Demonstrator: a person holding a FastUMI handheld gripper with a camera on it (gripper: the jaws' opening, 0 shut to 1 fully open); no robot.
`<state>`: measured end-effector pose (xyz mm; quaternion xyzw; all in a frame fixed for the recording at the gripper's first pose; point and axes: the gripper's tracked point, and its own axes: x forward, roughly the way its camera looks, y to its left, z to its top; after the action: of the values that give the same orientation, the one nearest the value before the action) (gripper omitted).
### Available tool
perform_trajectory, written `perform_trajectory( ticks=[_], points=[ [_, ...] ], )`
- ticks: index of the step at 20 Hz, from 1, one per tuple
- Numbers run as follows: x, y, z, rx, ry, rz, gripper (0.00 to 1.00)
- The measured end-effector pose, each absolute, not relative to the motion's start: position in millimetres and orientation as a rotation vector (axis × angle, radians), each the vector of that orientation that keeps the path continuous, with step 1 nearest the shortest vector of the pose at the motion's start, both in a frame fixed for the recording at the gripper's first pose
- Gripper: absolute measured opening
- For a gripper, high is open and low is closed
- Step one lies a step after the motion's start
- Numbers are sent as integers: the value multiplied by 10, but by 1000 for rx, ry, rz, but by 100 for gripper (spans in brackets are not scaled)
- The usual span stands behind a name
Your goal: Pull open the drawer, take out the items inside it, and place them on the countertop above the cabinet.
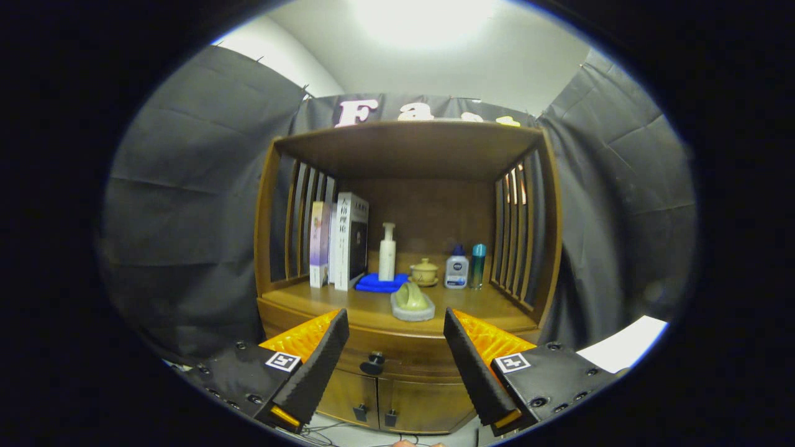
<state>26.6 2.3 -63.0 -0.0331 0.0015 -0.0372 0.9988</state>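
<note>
A wooden cabinet [407, 347] stands ahead of me against the booth wall. Its drawer [397, 357] sits closed under the countertop [372, 307], with a dark round knob [374, 361] at the drawer's middle. My gripper [395, 323] is open, with nothing between its fingers, and it hovers some way in front of the cabinet. The knob lies between the fingers and a little below their tips, nearer the left finger [326, 354]. The inside of the drawer is hidden.
On the countertop stand books [340, 242], a white pump bottle [387, 251], a blue cloth [380, 283], a lidded cup [425, 272], two small bottles [466, 267] and a grey tray with a green piece [412, 303]. Two lower doors [379, 403] with dark handles sit below the drawer.
</note>
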Motion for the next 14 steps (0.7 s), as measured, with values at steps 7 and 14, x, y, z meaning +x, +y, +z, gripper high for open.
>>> perform_trajectory(
  ticks=[7,14],
  points=[
    [-82,-63,-180,14,-42,-87,97],
    [-117,-197,-225,20,-40,-104,96]
  ],
)
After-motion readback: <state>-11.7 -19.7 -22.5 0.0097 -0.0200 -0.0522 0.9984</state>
